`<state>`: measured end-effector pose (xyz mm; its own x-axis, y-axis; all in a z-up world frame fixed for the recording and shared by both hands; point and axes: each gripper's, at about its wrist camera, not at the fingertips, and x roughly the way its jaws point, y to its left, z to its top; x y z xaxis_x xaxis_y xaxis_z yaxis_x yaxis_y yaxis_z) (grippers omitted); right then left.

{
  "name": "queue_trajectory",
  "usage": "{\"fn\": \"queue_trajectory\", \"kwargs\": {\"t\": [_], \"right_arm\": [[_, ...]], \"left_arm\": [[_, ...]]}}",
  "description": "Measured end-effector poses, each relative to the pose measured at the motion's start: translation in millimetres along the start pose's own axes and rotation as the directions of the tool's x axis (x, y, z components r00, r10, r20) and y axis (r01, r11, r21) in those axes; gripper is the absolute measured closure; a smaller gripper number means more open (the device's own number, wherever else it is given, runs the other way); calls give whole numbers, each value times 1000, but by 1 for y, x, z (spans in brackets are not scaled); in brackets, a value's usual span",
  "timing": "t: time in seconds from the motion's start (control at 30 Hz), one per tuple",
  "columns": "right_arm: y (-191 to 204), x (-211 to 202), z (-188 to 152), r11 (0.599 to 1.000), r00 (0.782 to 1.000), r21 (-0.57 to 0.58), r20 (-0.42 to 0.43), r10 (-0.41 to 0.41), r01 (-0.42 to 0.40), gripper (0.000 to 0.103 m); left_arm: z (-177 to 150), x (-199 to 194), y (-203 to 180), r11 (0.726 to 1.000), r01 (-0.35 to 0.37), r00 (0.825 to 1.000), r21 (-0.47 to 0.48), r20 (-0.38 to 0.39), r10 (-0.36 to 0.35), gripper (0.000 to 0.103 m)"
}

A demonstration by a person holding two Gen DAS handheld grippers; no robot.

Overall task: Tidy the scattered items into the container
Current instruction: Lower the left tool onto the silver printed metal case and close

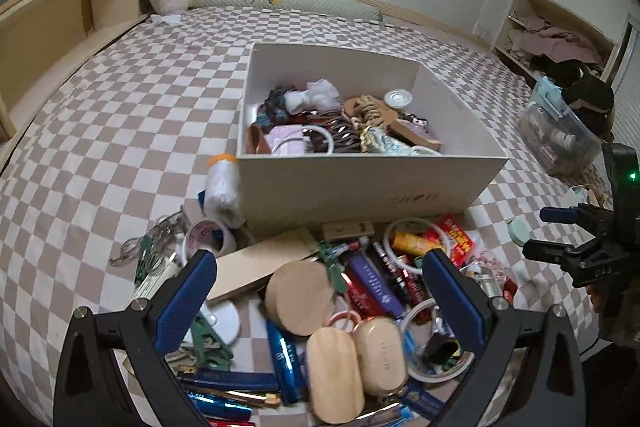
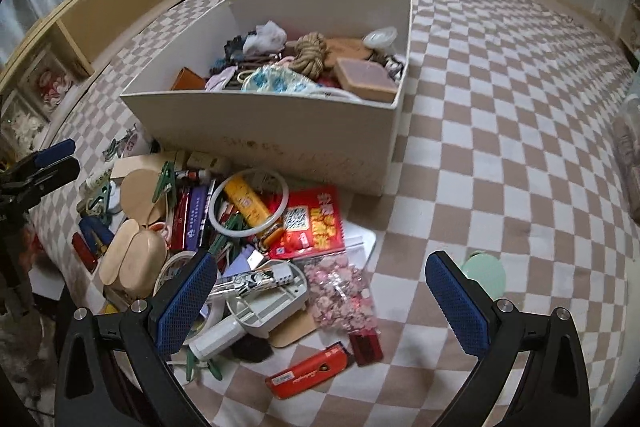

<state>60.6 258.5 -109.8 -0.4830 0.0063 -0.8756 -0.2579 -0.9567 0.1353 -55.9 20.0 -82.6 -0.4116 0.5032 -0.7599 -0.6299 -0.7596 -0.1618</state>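
A white box (image 1: 360,183) (image 2: 260,131) part-filled with cloth, rope and small items stands on the checked bed. A pile of scattered items lies in front of it: a round wooden box (image 1: 300,297), two oval wooden cases (image 1: 356,359), pens, rings, and in the right wrist view a red packet (image 2: 310,221), a bag of pink beads (image 2: 344,291) and an orange tool (image 2: 308,371). My left gripper (image 1: 320,291) is open above the wooden box. My right gripper (image 2: 320,291) is open and empty above the beads.
A wooden headboard shelf (image 1: 60,23) runs along the left. A clear plastic bin (image 1: 556,131) stands off the bed's right side. A mint round lid (image 2: 484,275) lies on the checked sheet (image 2: 500,107). A white bottle (image 1: 220,187) leans on the box.
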Motion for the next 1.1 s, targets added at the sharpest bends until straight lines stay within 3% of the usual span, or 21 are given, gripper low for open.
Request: {"fn": "queue_trajectory", "kwargs": {"t": [0.17, 0.53, 0.7, 0.77, 0.8, 0.87, 0.97, 1.1], "right_arm": [[6, 13, -5, 1000, 997, -10, -69, -28, 28, 0], [32, 23, -14, 993, 984, -120, -178, -3, -19, 0], [39, 24, -18, 989, 981, -142, -196, 0, -29, 0], [39, 25, -19, 989, 979, -146, -201, -4, -25, 0], [39, 26, -19, 989, 979, -146, -206, -7, -24, 0], [38, 26, -19, 990, 977, -143, -212, -9, -22, 0], [35, 26, -19, 990, 975, -136, -220, -10, -21, 0], [34, 26, -20, 991, 974, -133, -227, -9, -22, 0]], "left_arm": [[-12, 2, 29, 997, -63, 998, -38, -18, 63, 0], [-47, 5, 88, 977, -177, 983, -118, -77, 169, 1], [-68, 1, 84, 991, -113, 991, -75, -80, 107, 2], [-77, 4, 75, 994, -100, 990, -42, -106, 95, 22], [-80, 6, 70, 996, -89, 989, -29, -123, 85, 25], [-88, 8, 59, 998, -66, 988, 5, -142, 66, 26], [-93, 6, 43, 992, -97, 988, 78, -114, 105, 26], [-90, -9, 39, 997, -51, 996, 66, -69, 55, 26]]}}
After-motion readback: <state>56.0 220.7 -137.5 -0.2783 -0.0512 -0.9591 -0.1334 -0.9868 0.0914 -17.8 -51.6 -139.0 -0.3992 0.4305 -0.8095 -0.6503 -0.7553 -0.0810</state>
